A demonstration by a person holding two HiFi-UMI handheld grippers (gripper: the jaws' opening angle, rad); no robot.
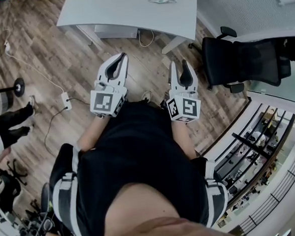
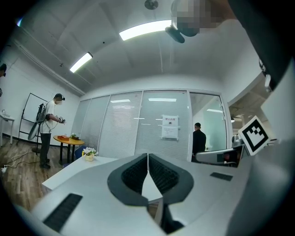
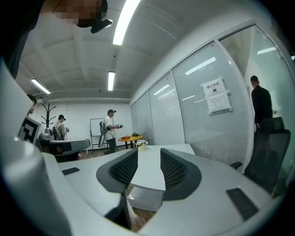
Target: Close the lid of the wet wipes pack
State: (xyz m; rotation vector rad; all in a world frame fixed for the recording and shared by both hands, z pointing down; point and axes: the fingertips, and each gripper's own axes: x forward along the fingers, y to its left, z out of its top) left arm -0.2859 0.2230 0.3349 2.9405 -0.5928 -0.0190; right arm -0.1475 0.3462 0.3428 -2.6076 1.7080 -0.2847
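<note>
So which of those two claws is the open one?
The right claw: its jaws stand apart with nothing between them, while the left claw is shut tight.

Place: an open-plan office.
Floor: brown wood-plank floor (image 1: 37,52).
Furniture: long white rectangular surface (image 1: 130,13) at 12 o'clock in the head view; black mesh-backed swivel chair (image 1: 244,60) at 2 o'clock.
Walls: tall glass partition with lowered white blinds (image 2: 120,129), with a white paper notice (image 2: 169,127) stuck on it.
Ceiling: white, with long fluorescent strip lights (image 2: 145,29).
Extras: white whiteboard on a stand (image 2: 31,110) and small round orange table (image 2: 69,138), both at 9 o'clock in the left gripper view.
</note>
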